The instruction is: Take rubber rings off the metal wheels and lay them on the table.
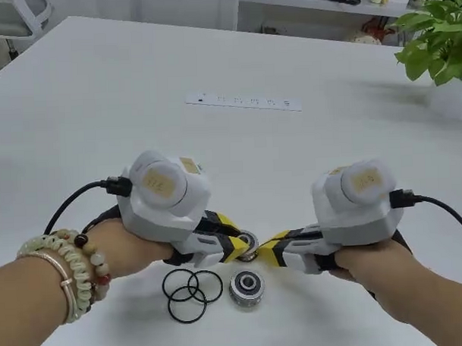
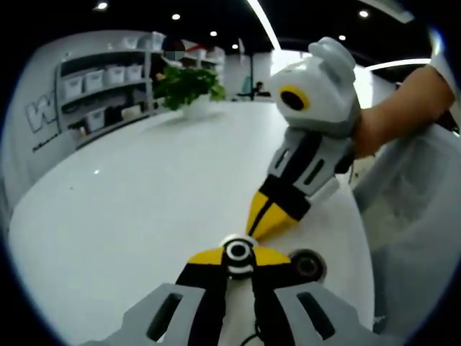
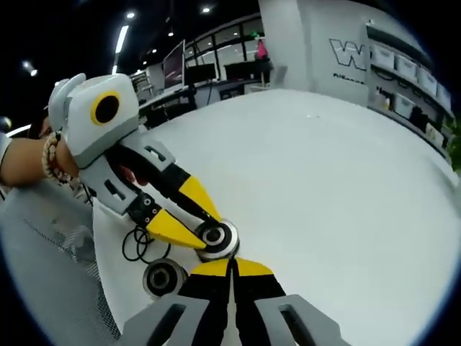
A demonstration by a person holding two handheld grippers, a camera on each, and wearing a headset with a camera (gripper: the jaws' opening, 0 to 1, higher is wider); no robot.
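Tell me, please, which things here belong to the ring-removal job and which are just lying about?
Job in hand:
- held metal wheel, clamped in the left gripper
- right gripper, tips at that wheel
- second metal wheel on the table
- three rubber rings lying beside it

Lying about:
- power strip
- plant

I read table [image 1: 212, 60] smooth matt white | held wheel [image 2: 239, 252] glossy bare metal, loose wheel [image 1: 246, 286] at its 6 o'clock the same | rubber rings [image 1: 191, 292] thin matt black | left gripper [image 1: 241, 247], right gripper [image 1: 262, 248]: smooth grey plastic shells, satin yellow tips | bead bracelets [image 1: 67, 273] polished
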